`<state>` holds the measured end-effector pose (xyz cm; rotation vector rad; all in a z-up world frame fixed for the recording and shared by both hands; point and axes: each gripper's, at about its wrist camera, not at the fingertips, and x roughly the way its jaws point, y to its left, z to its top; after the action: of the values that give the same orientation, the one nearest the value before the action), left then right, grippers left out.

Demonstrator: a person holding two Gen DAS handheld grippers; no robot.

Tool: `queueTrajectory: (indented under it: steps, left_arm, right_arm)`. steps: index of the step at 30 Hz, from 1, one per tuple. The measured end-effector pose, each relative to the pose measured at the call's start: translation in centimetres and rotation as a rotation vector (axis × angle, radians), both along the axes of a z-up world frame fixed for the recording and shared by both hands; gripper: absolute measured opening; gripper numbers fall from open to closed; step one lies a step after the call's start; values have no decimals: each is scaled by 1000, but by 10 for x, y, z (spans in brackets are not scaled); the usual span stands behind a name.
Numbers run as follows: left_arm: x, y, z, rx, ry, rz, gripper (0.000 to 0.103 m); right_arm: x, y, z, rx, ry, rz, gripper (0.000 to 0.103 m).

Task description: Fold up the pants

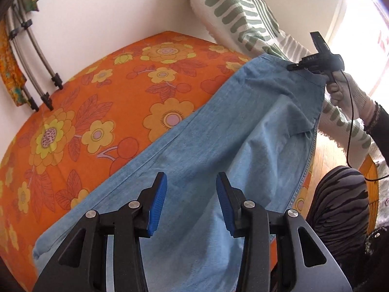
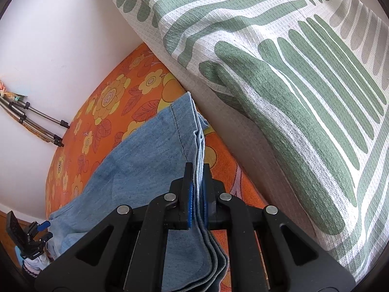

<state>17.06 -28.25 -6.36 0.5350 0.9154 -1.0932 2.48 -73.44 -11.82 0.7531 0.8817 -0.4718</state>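
Light blue denim pants (image 1: 218, 133) lie lengthwise on a bed with an orange flowered cover (image 1: 97, 121). My left gripper (image 1: 190, 177) hovers open over the near part of the pants, with nothing pressed between its blue pads (image 1: 158, 202). At the far end my right gripper (image 1: 316, 65) is held by a gloved hand (image 1: 340, 92). In the right wrist view that gripper (image 2: 197, 168) is shut on the stacked edges of the pants (image 2: 145, 158), which are lifted off the cover (image 2: 109, 102). The left gripper (image 2: 46, 230) appears small at the lower left there.
A white pillow with green stripes (image 1: 231, 7) (image 2: 267, 73) leans on the wall right beside the pants' far end. Metal tripod legs (image 1: 36, 73) rest against the wall at the left. The person's knee in striped leggings (image 1: 340, 206) and wooden floor (image 1: 325, 160) are at the right.
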Motion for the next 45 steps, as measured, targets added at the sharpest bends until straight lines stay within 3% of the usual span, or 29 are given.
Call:
queueTrajectory:
  steps: [4,7,12,15,18,20,23,25,32,37,45]
  left_arm:
    - [-61,-42,4,35,-54,-205,41]
    - [-88,-65,-9,86,-69,-283,41]
    - [-105,-91,-37,188,-147,-321,41]
    - [-102,-94,-48,238,-150,-298,41]
    - [-104,-94,-51,267,-187,-297,41]
    - [-104,-93,-51,267,-191,-295,41]
    - [-104,-90,-51,254,-204,-299,41]
    - [-105,-85,-49,231,-208,-291,40]
    - [-107,-59,-32,157,-254,-268,41]
    - [-103,-46,-35,148,-217,-233,40]
    - [-111,-42,-59,190,-282,-229,41]
  right_arm:
    - [-3,-2,-4,25,-4,-14,5]
    - [-2,-3,-4,32,2,-7,6]
    - [1,-6,-6,41,1,22,6]
    - [-1,-10,-12,65,-28,63,6]
    - [-10,-18,-15,91,-52,65,12]
    - [-23,-22,-13,95,-59,42,25]
    - [-50,-18,3,52,-71,8,35]
    - [-71,-2,15,4,-49,7,35]
    - [-125,104,36,-15,-65,118,35]
    - [-89,176,36,-197,14,337,35]
    - [-30,253,12,-450,165,645,35]
